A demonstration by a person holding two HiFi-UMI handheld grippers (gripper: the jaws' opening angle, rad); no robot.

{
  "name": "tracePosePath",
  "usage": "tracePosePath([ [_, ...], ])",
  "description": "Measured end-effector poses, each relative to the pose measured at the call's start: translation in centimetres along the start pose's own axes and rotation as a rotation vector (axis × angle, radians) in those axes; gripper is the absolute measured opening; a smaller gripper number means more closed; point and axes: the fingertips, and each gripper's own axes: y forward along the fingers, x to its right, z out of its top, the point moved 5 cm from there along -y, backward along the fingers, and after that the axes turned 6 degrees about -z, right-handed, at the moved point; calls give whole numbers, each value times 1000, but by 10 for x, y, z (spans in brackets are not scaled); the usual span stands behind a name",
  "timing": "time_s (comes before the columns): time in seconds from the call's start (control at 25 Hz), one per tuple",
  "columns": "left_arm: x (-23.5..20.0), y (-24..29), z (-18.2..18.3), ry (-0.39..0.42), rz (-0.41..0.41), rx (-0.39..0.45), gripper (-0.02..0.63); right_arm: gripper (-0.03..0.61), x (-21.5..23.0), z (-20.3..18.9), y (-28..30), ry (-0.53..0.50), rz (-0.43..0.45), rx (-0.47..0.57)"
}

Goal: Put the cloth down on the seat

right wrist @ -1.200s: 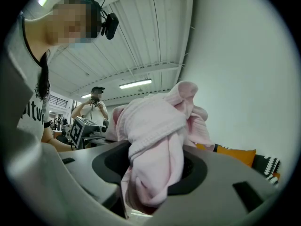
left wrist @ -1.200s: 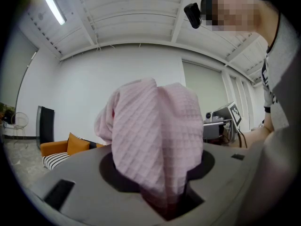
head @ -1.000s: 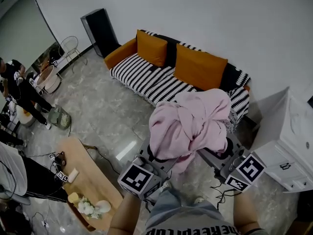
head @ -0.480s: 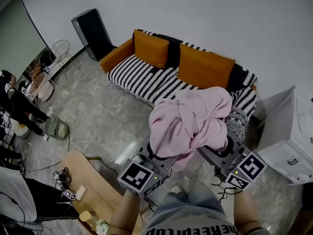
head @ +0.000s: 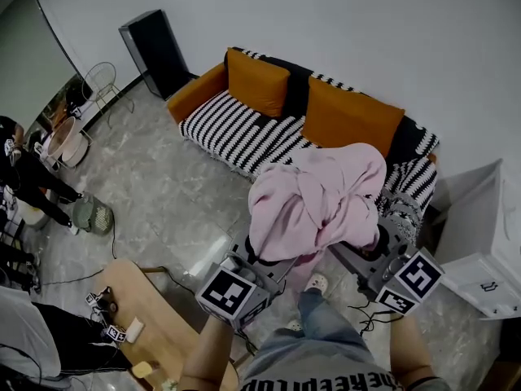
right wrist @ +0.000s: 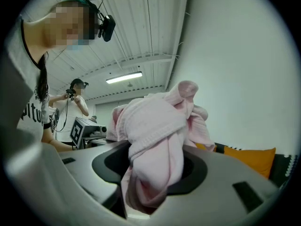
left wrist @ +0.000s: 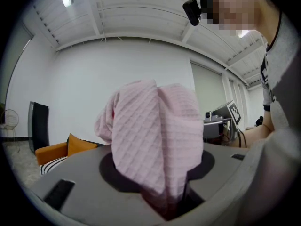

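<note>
Pink waffle-knit cloth stays bunched aloft, clamped by both the left tongs and the right tongs. A shoe has swung forward beneath it, so the person is probably walking toward the black-and-white striped sofa seat, still well apart.

Cloth before sofa (cushions on it)

1. My left gripper: held up in front of my torso, jaws closed on a fold of the pink cloth, marker cube facing up.
2. My right gripper: near the left and level with it, jaws likewise clamped on the cloth.
3. My left forearm and right forearm: bare, reaching forward side by side.
</note>
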Motion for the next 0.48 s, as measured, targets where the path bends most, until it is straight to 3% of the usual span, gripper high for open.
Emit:
tracePosePath([
  [0.24,-15,14,-1,12,1,0,249,236,18,-1,12,-12,4,13],
  [0.4,-56,64,16,4,-2,-15,249,236,74,16,42,-9,2,23],
  [0.48,-72,85,21,36,-11,4,249,236,96,20,51,-7,-6,30],
])
